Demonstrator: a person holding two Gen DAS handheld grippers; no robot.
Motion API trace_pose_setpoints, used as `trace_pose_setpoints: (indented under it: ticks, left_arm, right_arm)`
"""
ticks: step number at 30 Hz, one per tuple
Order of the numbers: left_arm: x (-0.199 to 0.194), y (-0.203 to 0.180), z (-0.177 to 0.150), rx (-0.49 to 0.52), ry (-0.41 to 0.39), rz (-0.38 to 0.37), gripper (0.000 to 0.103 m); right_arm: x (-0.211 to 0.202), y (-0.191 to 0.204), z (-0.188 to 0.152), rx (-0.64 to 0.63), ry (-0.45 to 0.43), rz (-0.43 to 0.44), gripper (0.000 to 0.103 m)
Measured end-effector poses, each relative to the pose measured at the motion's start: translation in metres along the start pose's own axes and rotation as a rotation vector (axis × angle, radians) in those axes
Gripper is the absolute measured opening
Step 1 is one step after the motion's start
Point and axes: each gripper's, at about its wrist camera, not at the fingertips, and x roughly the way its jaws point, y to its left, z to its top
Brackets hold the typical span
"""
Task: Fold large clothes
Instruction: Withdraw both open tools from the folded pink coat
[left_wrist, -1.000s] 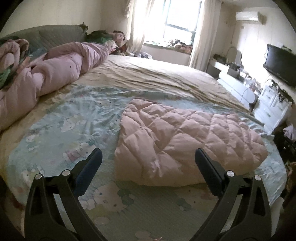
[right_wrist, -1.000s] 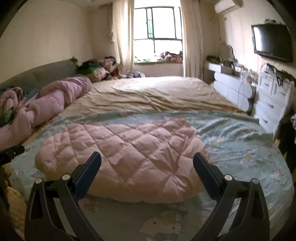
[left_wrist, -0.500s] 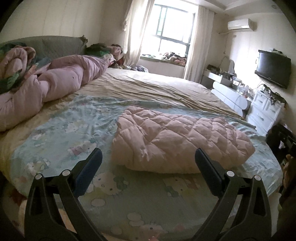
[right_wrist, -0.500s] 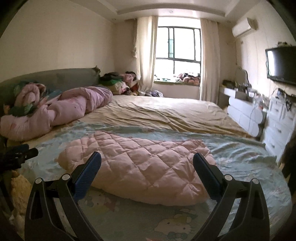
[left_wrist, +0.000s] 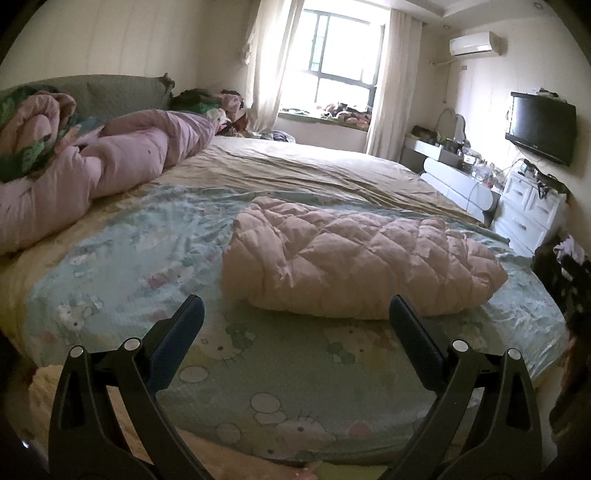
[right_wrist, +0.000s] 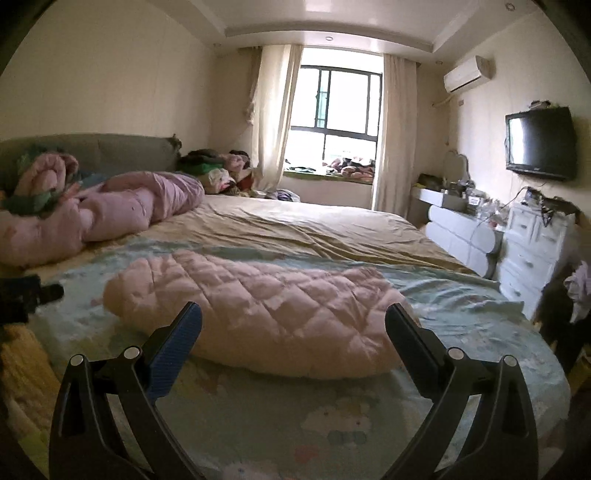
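Note:
A folded pink quilted jacket lies on the light blue cartoon-print sheet of the bed; it also shows in the right wrist view. My left gripper is open and empty, held back from the jacket's near edge above the sheet. My right gripper is open and empty, also held back from the jacket's near edge. The left gripper's black body shows at the left edge of the right wrist view.
A rolled pink duvet lies along the bed's left side by the grey headboard. A tan sheet covers the far half. White drawers, a wall TV and a window are to the right and behind.
Both grippers have drawn back and dropped lower from the jacket, staying open. The jacket now sits farther off in both views and has not moved on the bed.

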Motion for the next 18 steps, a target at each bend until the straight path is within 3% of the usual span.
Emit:
trace_pose_setpoints:
  ticks: [7,18]
  left_arm:
    - [0.012,-0.005,-0.013,0.016,0.026,-0.011,0.094]
    - [0.028,-0.011,-0.026,0.029,0.078,-0.017,0.094]
  right_arm:
    - [0.007,0.006,-0.034,0.076,0.071,-0.014,0.099]
    - [0.040,0.022,-0.051,0.114,0.182,-0.001,0.099]
